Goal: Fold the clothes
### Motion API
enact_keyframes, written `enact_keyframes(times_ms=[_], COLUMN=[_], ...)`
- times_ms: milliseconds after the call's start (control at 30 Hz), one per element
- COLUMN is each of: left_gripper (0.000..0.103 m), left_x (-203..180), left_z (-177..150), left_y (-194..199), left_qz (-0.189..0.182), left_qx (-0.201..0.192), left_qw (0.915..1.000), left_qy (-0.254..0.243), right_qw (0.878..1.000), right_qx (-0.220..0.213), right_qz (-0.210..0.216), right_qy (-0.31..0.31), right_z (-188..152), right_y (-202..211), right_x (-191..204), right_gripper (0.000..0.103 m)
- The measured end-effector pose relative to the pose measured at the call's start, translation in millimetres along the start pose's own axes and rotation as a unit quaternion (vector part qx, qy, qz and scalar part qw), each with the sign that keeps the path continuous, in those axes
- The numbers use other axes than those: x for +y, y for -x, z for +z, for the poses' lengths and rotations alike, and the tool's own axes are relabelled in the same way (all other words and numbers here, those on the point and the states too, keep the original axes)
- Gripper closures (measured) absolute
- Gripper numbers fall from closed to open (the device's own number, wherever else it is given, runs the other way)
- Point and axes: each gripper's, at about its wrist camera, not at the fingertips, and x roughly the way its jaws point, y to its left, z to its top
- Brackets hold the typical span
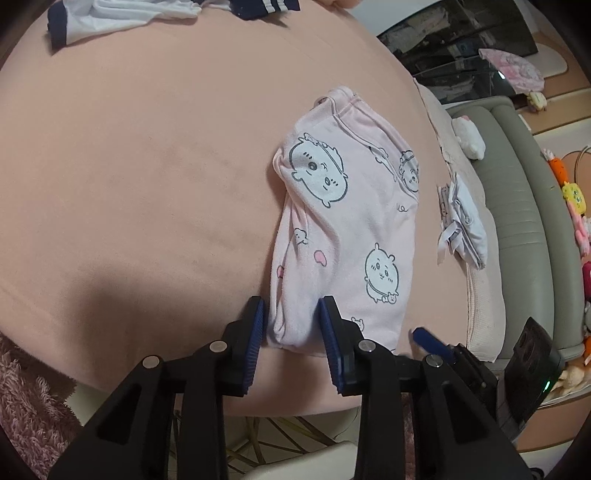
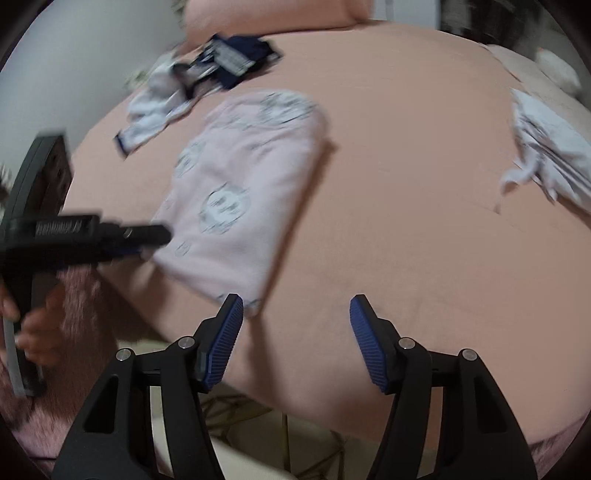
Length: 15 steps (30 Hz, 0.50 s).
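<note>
A folded pale pink garment point(image 1: 343, 221) printed with cartoon faces lies on the pink bed sheet point(image 1: 147, 166). My left gripper point(image 1: 291, 321) has its blue pads on either side of the garment's near left corner, and the bunched cloth fills the gap between them. In the blurred right wrist view the same garment point(image 2: 243, 192) lies left of centre, with the left gripper point(image 2: 155, 236) at its near left corner. My right gripper point(image 2: 295, 314) stands open over bare sheet point(image 2: 406, 203), its left fingertip just beside the garment's near right corner. One of its blue fingers point(image 1: 428, 339) shows right of the garment.
A heap of white and navy clothes point(image 1: 110, 14) point(image 2: 177, 88) lies at the far side of the bed. A folded white garment point(image 1: 461, 229) point(image 2: 546, 155) sits near the right edge. A grey padded bed frame point(image 1: 517, 184) and plush toys point(image 1: 572, 195) lie beyond. A fuzzy pink rug point(image 1: 29, 387) is below left.
</note>
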Motion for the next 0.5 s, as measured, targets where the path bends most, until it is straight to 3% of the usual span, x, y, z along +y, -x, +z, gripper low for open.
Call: enact_keyframes(times_ms=[133, 333, 500], left_gripper=[0.070, 0.070, 0.070], left_x=[-5, -7, -11], left_z=[0, 0, -1], left_y=[-6, -7, -10], left_qz=[0.000, 0.003, 0.015], left_qx=[0.001, 0.002, 0.001], left_qw=[1.0000, 1.0000, 0.9998], left_qy=[0.002, 0.000, -0.012], right_qw=[0.998, 1.000, 0.999], right_qx=[0.015, 0.006, -0.004], right_qz=[-0.028, -0.015, -0.039], right_qy=[0.048, 0.011, 0.010], right_z=[-3, 0, 0], right_y=[-12, -12, -13], right_x=[17, 11, 19], right_gripper=[0.041, 0.041, 0.042])
